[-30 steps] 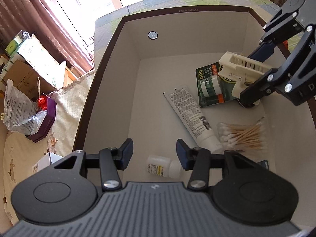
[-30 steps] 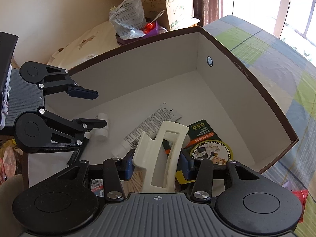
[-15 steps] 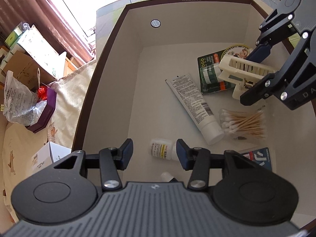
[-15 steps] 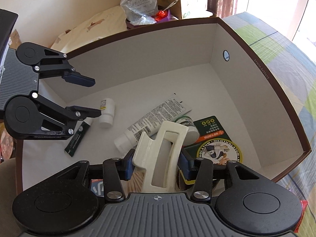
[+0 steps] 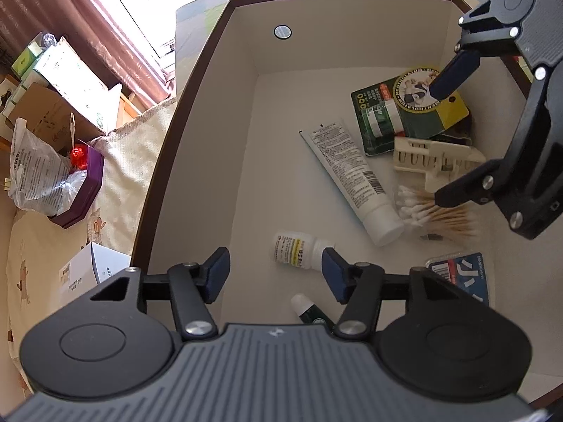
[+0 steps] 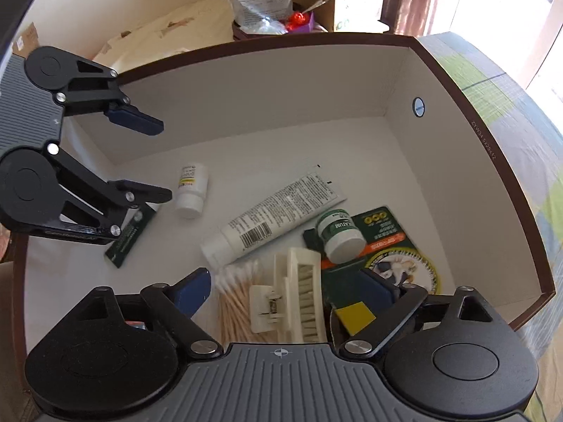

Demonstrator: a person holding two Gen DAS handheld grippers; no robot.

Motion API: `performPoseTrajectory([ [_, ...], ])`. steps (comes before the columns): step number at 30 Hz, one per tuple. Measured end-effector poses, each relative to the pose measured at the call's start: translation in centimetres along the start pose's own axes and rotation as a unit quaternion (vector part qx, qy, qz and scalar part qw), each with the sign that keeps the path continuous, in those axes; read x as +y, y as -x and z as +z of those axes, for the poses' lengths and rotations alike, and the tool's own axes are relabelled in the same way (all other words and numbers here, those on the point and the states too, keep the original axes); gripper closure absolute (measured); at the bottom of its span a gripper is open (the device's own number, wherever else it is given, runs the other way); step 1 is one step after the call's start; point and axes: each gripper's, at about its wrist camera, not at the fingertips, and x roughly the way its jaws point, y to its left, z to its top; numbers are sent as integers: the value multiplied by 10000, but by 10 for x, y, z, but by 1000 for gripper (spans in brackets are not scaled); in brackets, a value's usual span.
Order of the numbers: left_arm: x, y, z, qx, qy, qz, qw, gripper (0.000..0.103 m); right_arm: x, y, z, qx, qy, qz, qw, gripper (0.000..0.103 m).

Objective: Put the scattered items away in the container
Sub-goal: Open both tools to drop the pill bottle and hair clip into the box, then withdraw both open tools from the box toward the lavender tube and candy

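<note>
Inside one box [image 6: 457, 81], one tube [image 6: 278, 216], one clip [image 6: 299, 295] (released), both hand-held grippers wide.

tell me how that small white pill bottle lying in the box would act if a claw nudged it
The small white pill bottle lies on its side on the smooth floor of the box, so it would probably roll rather than slide. It looks like light plastic, so even a gentle nudge may send it off. Its round, glossy body could slip between flat fingers.
</note>
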Motion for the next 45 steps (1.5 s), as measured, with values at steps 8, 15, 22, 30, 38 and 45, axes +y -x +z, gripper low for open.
performPoseTrajectory([
  [8,-2,2,-1,110,68,-27,9999,22,2,10,-8,218,316,-115,9992,8],
  [15,-7,8,-1,216,55,-21,9997,15,8,23,-20,259,671,-320,9969,6],
  [22,-13,23,-2,167,46,0,9998,14,10,40,-24,108,596,-463,9971,5],
  [30,-18,48,-2,25,1,12,10000,14,20,65,-27,-118,396,-430,9982,5],
  [38,-22,81,-2,-174,-16,50,9998,14,28,92,-35,-348,180,-429,9983,5],
  [45,-32,109,-7,-329,-70,38,9994,13,35,116,-45,-527,-4,-452,9976,5],
])
